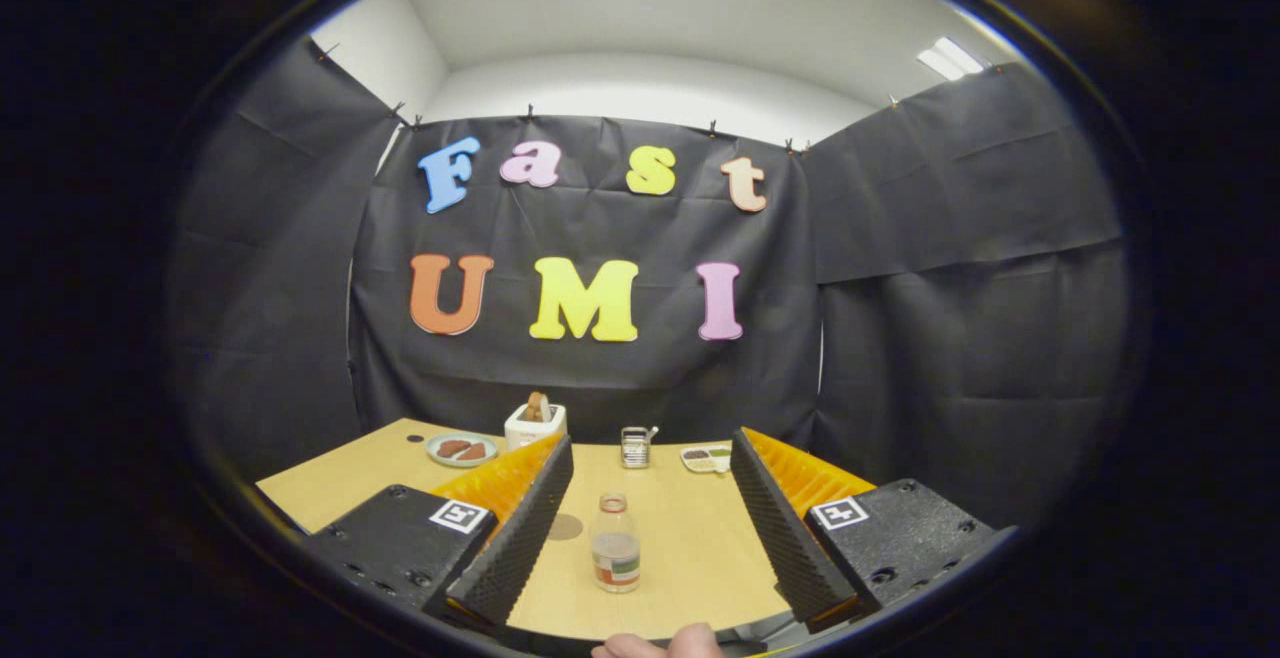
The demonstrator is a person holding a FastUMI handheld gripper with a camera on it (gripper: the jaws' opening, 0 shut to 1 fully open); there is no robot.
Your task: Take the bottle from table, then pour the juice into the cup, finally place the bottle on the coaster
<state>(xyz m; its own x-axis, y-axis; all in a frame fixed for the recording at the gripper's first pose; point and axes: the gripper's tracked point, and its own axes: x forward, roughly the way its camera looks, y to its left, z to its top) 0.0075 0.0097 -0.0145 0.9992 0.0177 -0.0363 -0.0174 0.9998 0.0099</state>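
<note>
Your hand-held gripper (650,498) is wide open, nothing btwn fingers but the bottle (616,544), upright mid-surface (690,558), untouched. Coaster (565,527) just beside it; toaster (535,423), plate (461,450) near far edge.

Gripper (650,498) fingers wide apart w/ bottle (615,544) upright between them on table (690,548), untouched.

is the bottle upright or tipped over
Upright: the bottle stands on its base on the table, cap on top, untouched between the open jaws of the gripper.
</note>
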